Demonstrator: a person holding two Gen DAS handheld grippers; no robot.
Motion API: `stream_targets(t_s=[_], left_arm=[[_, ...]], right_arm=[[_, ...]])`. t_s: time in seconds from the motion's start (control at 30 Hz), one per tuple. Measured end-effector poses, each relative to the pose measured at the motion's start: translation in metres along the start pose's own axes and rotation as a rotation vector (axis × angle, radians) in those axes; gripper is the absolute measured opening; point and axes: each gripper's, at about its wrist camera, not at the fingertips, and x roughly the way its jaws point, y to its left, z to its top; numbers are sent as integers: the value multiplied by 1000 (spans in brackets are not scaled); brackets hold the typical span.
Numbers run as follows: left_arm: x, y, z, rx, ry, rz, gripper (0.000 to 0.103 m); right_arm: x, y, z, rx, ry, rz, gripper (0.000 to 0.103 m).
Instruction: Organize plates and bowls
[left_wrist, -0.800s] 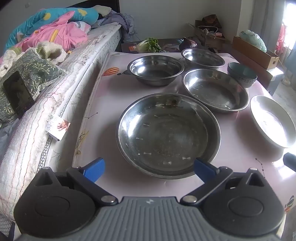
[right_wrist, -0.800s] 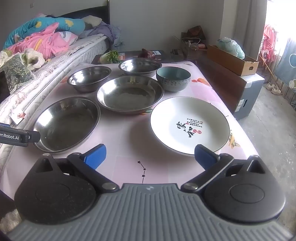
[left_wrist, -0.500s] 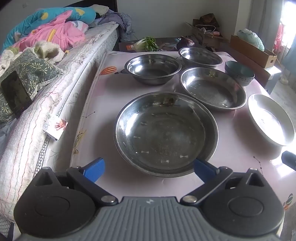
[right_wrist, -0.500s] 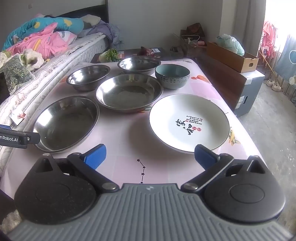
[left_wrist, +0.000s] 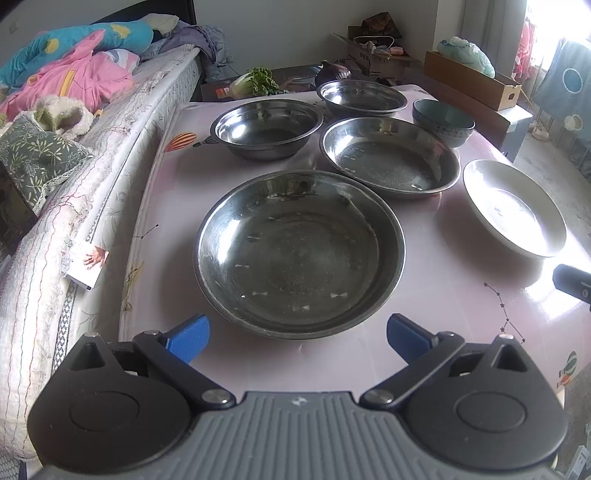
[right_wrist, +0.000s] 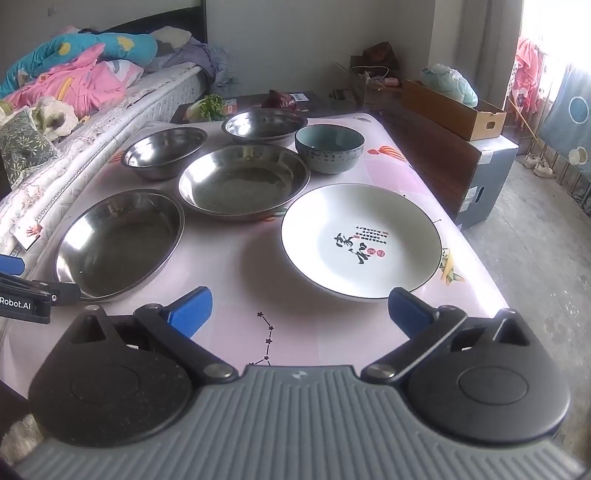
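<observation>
The pale pink patterned surface (left_wrist: 458, 295) carries six dishes, none stacked yet. Largest is the wide, shallow steel pan (left_wrist: 299, 251) at the near left, directly ahead of the left claw (left_wrist: 297, 334) and centred between its blue pads; its near rim lies just beyond them. The left claw is spread wide and grips nothing. To the right sits the white round ceramic plate with black calligraphy (right_wrist: 361, 242), just ahead of the right claw (right_wrist: 299, 308) and a little to its right; that claw is likewise fully spread and empty. Behind these two, in the middle, rests a second shallow steel pan (right_wrist: 243, 181), slightly smaller. At the far left stands a deeper steel bowl (right_wrist: 164, 153), and beyond it, farthest back, another steel bowl (right_wrist: 264, 125). Smallest is the grey-blue ceramic bowl (right_wrist: 329, 147) at the far right.

The relation that matters: each claw faces its own dish squarely, left to the big pan, right to the plate, both low and near the rims. Judging by size, the big pan would likely serve as the base of a stack, so the left claw seems best placed to begin, pinching the near rim.
</observation>
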Motion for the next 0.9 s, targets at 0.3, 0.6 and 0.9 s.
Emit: stream_targets(t_s=[0.3, 0.6, 0.9], left_arm=[[-2, 0, 0, 9, 0, -11, 103], [-1, 0, 0, 8, 2, -10, 103], [1, 5, 0, -1, 6, -7, 103]], right_arm=[[-1, -1, 1, -4, 2, 5, 102], [0, 2, 2, -6, 5, 9, 102], [3, 6, 3, -8, 18, 7, 102]])
